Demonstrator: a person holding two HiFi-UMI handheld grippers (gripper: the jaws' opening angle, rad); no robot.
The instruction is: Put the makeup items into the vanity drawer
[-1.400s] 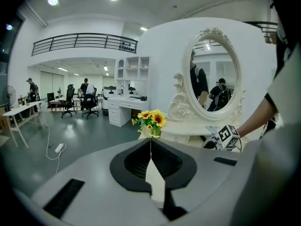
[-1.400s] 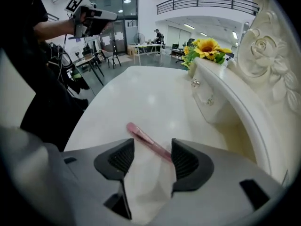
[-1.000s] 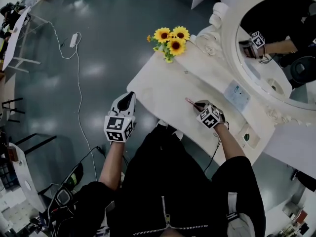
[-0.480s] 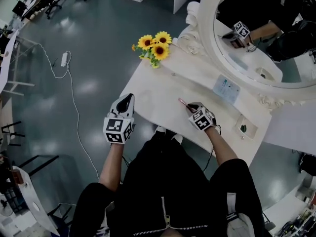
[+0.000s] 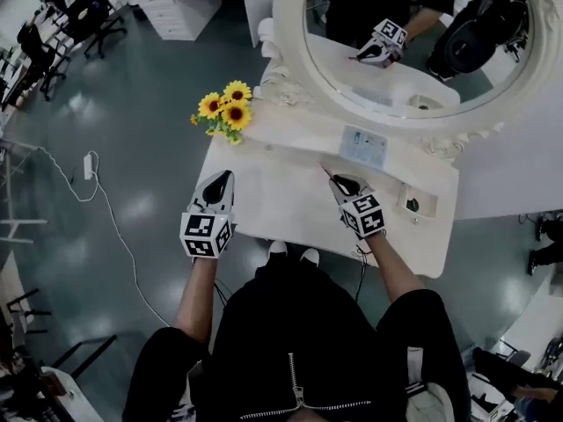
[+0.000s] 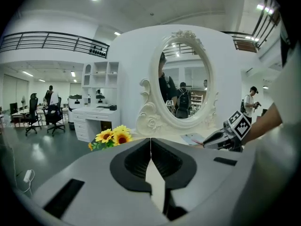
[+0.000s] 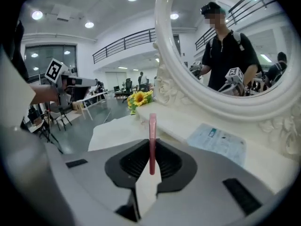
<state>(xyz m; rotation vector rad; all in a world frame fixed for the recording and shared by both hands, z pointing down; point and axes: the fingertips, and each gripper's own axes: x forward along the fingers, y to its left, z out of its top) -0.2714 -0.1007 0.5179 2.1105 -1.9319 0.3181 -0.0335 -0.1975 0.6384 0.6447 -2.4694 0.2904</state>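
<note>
My right claw (image 5: 340,183) grips one slim pink makeup stick (image 7: 152,135) over the vanity top (image 5: 273,196); my left claw (image 5: 221,181) sits clenched, empty.

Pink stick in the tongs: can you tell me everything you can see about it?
The pink stick is thin, straight and smooth, maybe plastic, like a makeup pencil. No print on it can be made out. The right tongs are shut on its lower part, with black pads pressing on both sides. Its upper end pokes out past the tips. It is held in the air above the white vanity top, in front of the oval mirror, and nothing else seems to touch it.
</note>
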